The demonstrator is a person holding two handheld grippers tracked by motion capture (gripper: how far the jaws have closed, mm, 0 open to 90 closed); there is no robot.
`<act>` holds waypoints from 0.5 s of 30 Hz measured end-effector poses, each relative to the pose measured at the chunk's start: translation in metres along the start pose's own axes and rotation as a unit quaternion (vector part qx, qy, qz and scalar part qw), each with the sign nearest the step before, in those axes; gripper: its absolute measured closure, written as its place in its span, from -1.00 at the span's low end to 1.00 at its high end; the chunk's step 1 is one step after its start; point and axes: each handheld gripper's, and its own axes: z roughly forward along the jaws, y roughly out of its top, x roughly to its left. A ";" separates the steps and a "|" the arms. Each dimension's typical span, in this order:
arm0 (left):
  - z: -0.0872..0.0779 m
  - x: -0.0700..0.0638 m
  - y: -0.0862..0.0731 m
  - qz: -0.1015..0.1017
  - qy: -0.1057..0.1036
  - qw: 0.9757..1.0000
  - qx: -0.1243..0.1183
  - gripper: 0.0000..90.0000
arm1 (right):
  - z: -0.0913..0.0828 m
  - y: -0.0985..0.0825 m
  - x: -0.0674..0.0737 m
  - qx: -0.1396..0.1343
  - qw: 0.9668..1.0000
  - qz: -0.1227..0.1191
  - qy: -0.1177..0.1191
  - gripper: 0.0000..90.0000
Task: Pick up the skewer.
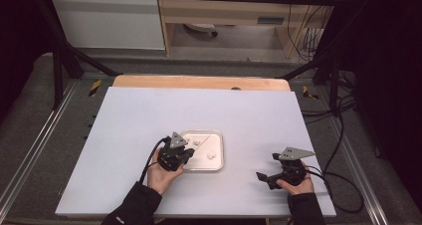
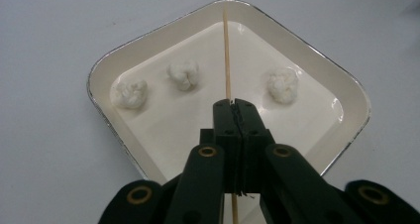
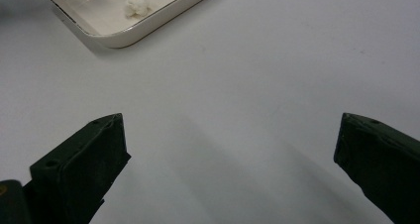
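Thin wooden skewer (image 2: 227, 50): pale, straight stick, clamped between the jaws of the left hand-held gripper (image 2: 234, 104). In the left gripper view it runs from the jaw tips up the middle of the frame, over the tray, its far end reaching about the far corner rim. A short tail of it shows below the jaws at bottom centre.

Cream, rounded-square shallow tray with a metallic rim (image 2: 101, 65): sits on the white worktop (image 1: 249, 120), centre of the high view, just right of the left hand-held gripper (image 1: 175, 153).

Three small white fluffy lumps, perhaps marshmallow or popcorn, lie loose on the tray floor:
- left lump (image 2: 130, 93), left of frame
- middle lump (image 2: 183, 74), just left of the skewer
- right lump (image 2: 282, 84), right of the skewer

None is on the stick; the skewer shaft looks bare along its visible length.

Right hand-held gripper (image 1: 271, 177): lower right of the high view, well apart from the tray, jaws spread wide with nothing between them. In the right gripper view only bare worktop lies between them, with a corner of the tray (image 3: 148, 28) at upper left.

Progress, as judged: stick is picked up and brought over the tray; that part is done. Spearing has not begun, so all three lumps are left. The idle right hand-held gripper could steady a lump or the tray.
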 end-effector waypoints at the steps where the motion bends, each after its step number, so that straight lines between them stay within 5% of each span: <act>1: -0.001 0.001 0.000 0.003 -0.004 1.000 0.001 0.97 | 0.000 0.001 0.001 0.000 1.000 -0.002 -0.002 -0.98; 15: -0.016 0.005 0.002 0.028 -0.038 0.999 0.006 0.97 | 0.003 0.016 0.016 0.010 0.998 -0.048 -0.028 -0.98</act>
